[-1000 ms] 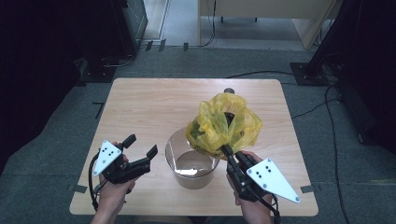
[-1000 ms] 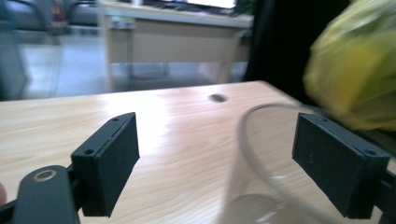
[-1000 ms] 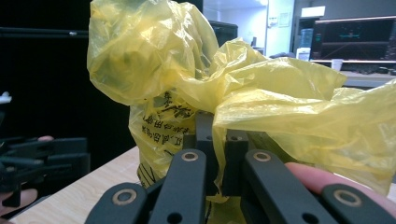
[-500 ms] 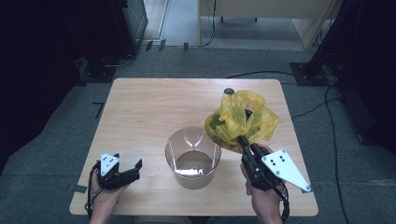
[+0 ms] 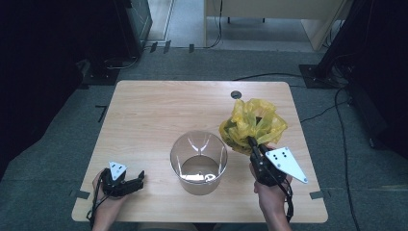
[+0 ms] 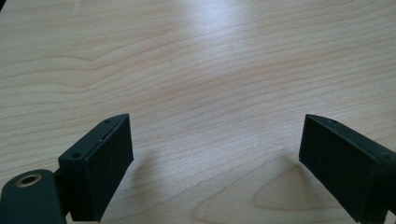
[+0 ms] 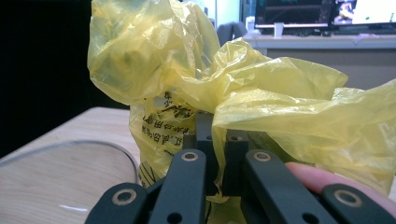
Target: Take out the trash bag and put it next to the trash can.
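Right gripper (image 5: 252, 142), pinched tight on the yellow bag (image 5: 252, 125) at centre right, keeps it beside the clear container (image 5: 198, 161), while the left gripper (image 5: 139, 177) rests wide and empty at lower left.

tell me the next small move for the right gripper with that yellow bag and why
Probably lower the yellow plastic bag onto the wooden table beside the clear plastic bin. The right gripper is shut on the bag's plastic, to the right of the bin. The left gripper lies open on the table, holding nothing.
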The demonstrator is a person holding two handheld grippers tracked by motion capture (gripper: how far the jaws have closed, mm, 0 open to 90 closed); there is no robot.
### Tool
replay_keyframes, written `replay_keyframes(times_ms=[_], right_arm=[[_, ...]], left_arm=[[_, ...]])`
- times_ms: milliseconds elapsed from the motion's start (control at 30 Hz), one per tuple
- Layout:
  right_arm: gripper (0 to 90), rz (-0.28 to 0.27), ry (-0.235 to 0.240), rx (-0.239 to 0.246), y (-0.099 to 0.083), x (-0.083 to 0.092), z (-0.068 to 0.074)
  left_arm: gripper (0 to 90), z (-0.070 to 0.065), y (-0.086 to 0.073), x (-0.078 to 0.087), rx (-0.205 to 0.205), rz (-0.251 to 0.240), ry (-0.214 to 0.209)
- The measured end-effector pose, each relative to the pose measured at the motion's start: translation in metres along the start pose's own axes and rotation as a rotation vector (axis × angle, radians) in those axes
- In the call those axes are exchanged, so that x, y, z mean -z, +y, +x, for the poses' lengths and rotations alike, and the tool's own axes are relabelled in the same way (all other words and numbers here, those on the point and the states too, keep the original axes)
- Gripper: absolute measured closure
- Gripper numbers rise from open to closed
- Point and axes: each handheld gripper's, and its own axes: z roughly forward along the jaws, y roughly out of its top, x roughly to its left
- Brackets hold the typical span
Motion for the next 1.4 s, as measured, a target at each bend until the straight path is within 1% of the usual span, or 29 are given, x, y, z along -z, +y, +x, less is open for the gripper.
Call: replay_keyframes(times_ms=[67, 100, 133, 200, 233, 367, 433, 533, 600, 633, 700, 733, 767, 833, 867, 933, 967, 1000, 1033, 1067, 1100, 1167, 1233, 1267, 1333, 1367, 1400], right_arm=[[89.9, 0.014, -0.008, -0.007, -0.006, -0.005, -0.002], [89.9, 0.023, -0.010, -0.011, -0.010, -0.007, -0.003], [89.9, 0.034, -0.012, -0.017, -0.013, -0.010, -0.005], [89.9, 0.052, -0.016, -0.022, -0.020, -0.014, -0.006], [89.9, 0.061, -0.016, -0.016, -0.023, -0.016, -0.006], [89.9, 0.092, -0.014, -0.007, -0.035, -0.026, -0.004], [89.9, 0.105, -0.005, -0.004, -0.041, -0.032, -0.001], [89.9, 0.128, 0.039, -0.062, -0.049, -0.042, 0.001], [89.8, 0.130, 0.048, -0.066, -0.054, -0.051, 0.004], [89.9, 0.124, 0.050, -0.068, -0.056, -0.055, 0.005], [89.8, 0.108, 0.079, -0.101, -0.058, -0.065, 0.006], [89.8, 0.108, 0.079, -0.101, -0.058, -0.065, 0.006], [89.7, 0.094, 0.110, -0.108, -0.057, -0.075, 0.007], [89.7, 0.082, 0.131, -0.107, -0.057, -0.081, 0.007], [89.5, 0.077, 0.150, -0.101, -0.059, -0.085, 0.007], [89.5, 0.087, 0.179, -0.076, -0.066, -0.089, 0.008], [89.3, 0.101, 0.193, -0.064, -0.071, -0.090, 0.007], [89.3, 0.101, 0.193, -0.064, -0.071, -0.090, 0.007], [88.6, 0.110, 0.215, -0.056, -0.077, -0.089, 0.005], [88.6, 0.110, 0.215, -0.056, -0.077, -0.089, 0.005], [86.6, 0.115, 0.232, -0.066, -0.081, -0.086, 0.001], [83.4, 0.117, 0.243, -0.076, -0.082, -0.085, -0.002], [75.3, 0.131, 0.259, -0.085, -0.082, -0.083, -0.006], [69.9, 0.138, 0.262, -0.088, -0.081, -0.083, -0.008], [55.9, 0.143, 0.239, -0.085, -0.080, -0.080, -0.011], [49.3, 0.143, 0.236, -0.092, -0.079, -0.079, -0.012], [44.5, 0.144, 0.229, -0.099, -0.078, -0.077, -0.013]], left_arm=[[9.3, 0.000, 0.000, -0.001, 0.005, 0.014, -0.006], [9.3, 0.001, 0.001, -0.002, 0.010, 0.037, -0.008], [9.2, 0.001, 0.001, -0.003, 0.025, 0.043, -0.017], [9.2, 0.002, 0.001, -0.004, 0.038, 0.047, -0.022], [9.2, 0.002, 0.002, -0.004, 0.043, 0.049, -0.025], [9.2, 0.001, 0.002, -0.005, 0.048, 0.049, -0.022], [9.2, 0.001, 0.002, -0.005, 0.048, 0.050, -0.021], [9.2, 0.001, 0.002, -0.005, 0.049, 0.050, -0.021], [9.2, 0.001, 0.002, -0.005, 0.049, 0.050, -0.021], [9.3, 0.001, 0.002, -0.005, 0.049, 0.050, -0.021], [9.3, 0.001, 0.002, -0.005, 0.049, 0.050, -0.021], [9.3, 0.001, 0.002, -0.005, 0.049, 0.050, -0.021], [9.3, 0.001, 0.002, -0.005, 0.049, 0.050, -0.021], [9.3, 0.001, 0.002, -0.005, 0.049, 0.050, -0.021], [9.3, 0.001, 0.002, -0.005, 0.049, 0.050, -0.021], [9.3, 0.001, 0.002, -0.005, 0.049, 0.050, -0.021], [9.3, 0.001, 0.002, -0.005, 0.050, 0.049, -0.021], [9.3, 0.001, 0.002, -0.005, 0.050, 0.049, -0.021], [9.3, 0.001, 0.002, -0.005, 0.050, 0.049, -0.021], [9.3, 0.001, 0.002, -0.005, 0.050, 0.049, -0.021], [9.3, 0.001, 0.002, -0.005, 0.049, 0.049, -0.021], [9.3, 0.001, 0.002, -0.005, 0.049, 0.050, -0.021], [9.3, 0.001, 0.002, -0.005, 0.049, 0.050, -0.021], [9.4, 0.001, 0.002, -0.005, 0.049, 0.050, -0.021], [9.3, 0.001, 0.002, -0.005, 0.049, 0.050, -0.021], [9.3, 0.001, 0.002, -0.005, 0.049, 0.050, -0.021], [9.4, 0.001, 0.002, -0.005, 0.050, 0.050, -0.021]])
